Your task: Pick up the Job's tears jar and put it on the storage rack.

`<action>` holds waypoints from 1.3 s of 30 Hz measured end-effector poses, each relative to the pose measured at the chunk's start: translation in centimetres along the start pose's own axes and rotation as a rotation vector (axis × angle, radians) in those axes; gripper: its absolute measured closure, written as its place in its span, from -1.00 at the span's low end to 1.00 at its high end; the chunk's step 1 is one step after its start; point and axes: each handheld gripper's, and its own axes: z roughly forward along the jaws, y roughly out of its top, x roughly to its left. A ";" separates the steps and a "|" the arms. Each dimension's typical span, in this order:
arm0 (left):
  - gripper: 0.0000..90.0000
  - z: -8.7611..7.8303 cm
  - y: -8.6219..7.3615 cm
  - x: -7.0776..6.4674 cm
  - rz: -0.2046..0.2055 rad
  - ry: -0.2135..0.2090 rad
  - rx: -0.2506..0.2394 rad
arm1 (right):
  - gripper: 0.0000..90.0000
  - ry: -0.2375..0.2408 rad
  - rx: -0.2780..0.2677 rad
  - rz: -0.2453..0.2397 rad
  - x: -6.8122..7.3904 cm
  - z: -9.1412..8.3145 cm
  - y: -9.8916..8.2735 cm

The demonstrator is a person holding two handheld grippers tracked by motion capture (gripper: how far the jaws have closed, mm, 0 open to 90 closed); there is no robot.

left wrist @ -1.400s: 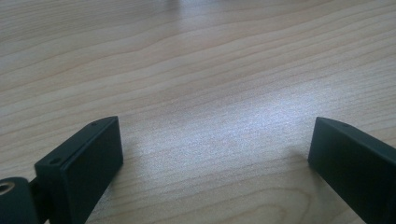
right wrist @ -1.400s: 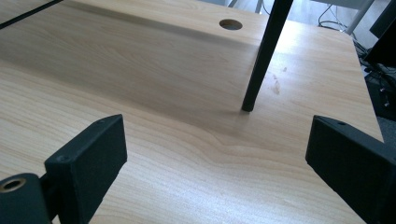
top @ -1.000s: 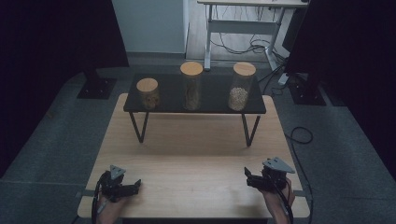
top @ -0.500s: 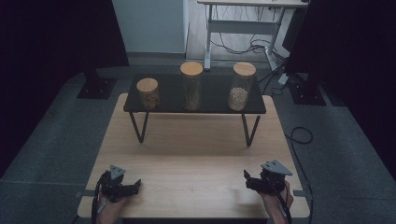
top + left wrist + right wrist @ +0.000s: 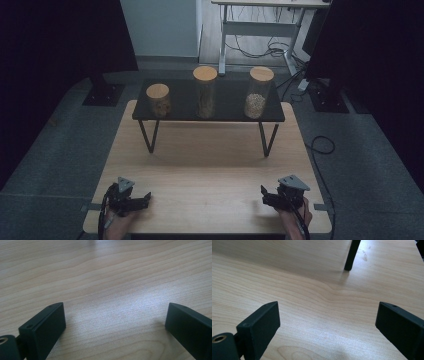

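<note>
Three jars: clear cylinders with round cork lids — short left jar (image 5: 158, 100), tall middle jar (image 5: 205, 92), tall right jar (image 5: 260, 92) — upright on the black glass shelf (image 5: 230, 107), far across the pale wood worktop (image 5: 210, 170).
Left tool (image 5: 146, 199): jaws apart, empty, near edge.
Right tool (image 5: 263, 194): jaws apart, empty; nearer the right jar.
Relation: jars straight ahead, well apart from both.

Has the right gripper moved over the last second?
Yes, slightly. In the high view the right gripper has slid toward the near edge of the wooden table, away from the black shelf's right leg. Its fingers are open and empty.
</note>
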 end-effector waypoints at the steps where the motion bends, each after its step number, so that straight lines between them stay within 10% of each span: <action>1: -0.94 0.0 0.0 0.0 0.001 0.000 0.000 | -0.89 -0.001 0.002 0.001 0.0 0.0 -0.1; 39: -0.94 0.0 0.0 0.0 0.004 -0.002 0.001 | -0.88 -0.027 0.076 0.021 -0.1 1.1 -3.4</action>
